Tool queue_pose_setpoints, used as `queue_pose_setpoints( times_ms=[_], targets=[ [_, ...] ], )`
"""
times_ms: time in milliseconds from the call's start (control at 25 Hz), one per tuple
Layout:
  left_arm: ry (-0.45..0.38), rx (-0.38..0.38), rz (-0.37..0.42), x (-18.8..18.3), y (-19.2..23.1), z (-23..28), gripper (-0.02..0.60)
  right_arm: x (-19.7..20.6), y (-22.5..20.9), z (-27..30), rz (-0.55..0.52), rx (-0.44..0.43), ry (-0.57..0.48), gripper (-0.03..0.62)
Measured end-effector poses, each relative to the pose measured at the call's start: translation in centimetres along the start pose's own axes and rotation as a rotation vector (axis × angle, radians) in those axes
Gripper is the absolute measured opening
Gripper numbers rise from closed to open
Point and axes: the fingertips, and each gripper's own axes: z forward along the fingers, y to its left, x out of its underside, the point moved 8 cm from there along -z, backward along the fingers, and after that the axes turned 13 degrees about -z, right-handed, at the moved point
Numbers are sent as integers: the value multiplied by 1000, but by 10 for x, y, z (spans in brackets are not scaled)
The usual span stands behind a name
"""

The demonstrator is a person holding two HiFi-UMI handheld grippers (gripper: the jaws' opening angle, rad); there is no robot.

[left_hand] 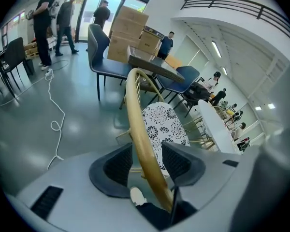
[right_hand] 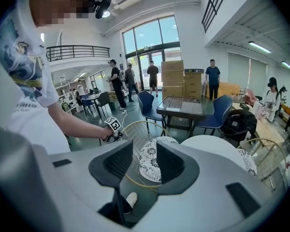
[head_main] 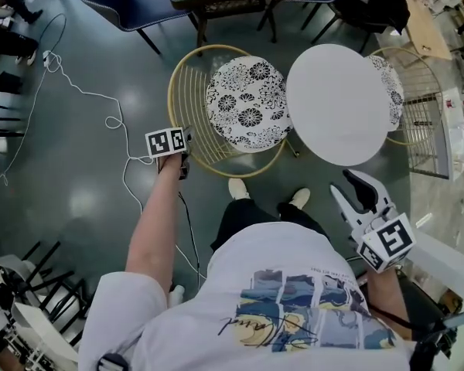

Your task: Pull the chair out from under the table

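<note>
Beside the round white table (head_main: 339, 103), on its left as the head view shows it, stands the chair (head_main: 243, 107), a gold wire frame carrying a round black-and-white flowered cushion (left_hand: 164, 127). Its back, a tall gold hoop (left_hand: 139, 124), curves around the side farthest from the table, so the chair faces the table and its back-to-front line runs left to right across the head view. The front edge of the cushion sits right at the table top's rim, which just overlaps it; most of the seat lies clear of the top. The left gripper (head_main: 182, 151) is at the outer curve of the hoop, angled down. In the left gripper view the gold hoop passes lengthwise between its two jaws, which stand wide apart with a gap on each side, so the pads do not press on it. The right gripper (head_main: 342, 182) is held near the person's right side, pointing toward the chair and table, its jaws spread with nothing between them. A second gold chair (head_main: 417, 114) shows at the table's far side. A white cable (head_main: 85, 95) trails across the grey floor (head_main: 77, 176) to the left.
</note>
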Motion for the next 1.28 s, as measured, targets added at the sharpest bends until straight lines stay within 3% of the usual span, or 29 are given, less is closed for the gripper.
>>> queue_pose_setpoints(
  times_ms=[120,200,360,520,720,1280],
  targets=[
    [9,-6,-43,-4,4,10,185,-2,-1,2,2,9,3,137],
    [7,-21,-73,-5,9,11,117,-3,-2,5,5,12,6,137],
    [-10,-40,-128,-4,10,10,91,-5,-3,10,6,14,7,137],
    [-58,-66,-254,-1,13,8,45,-8,-2,15,0,7,5,137],
    [-91,-119,-320,-1,19,0,17,-11,-6,14,-8,10,-1,137],
    [-128,-154,-374,21,98,-56,11,-21,20,33,-42,-59,2,137]
  ],
)
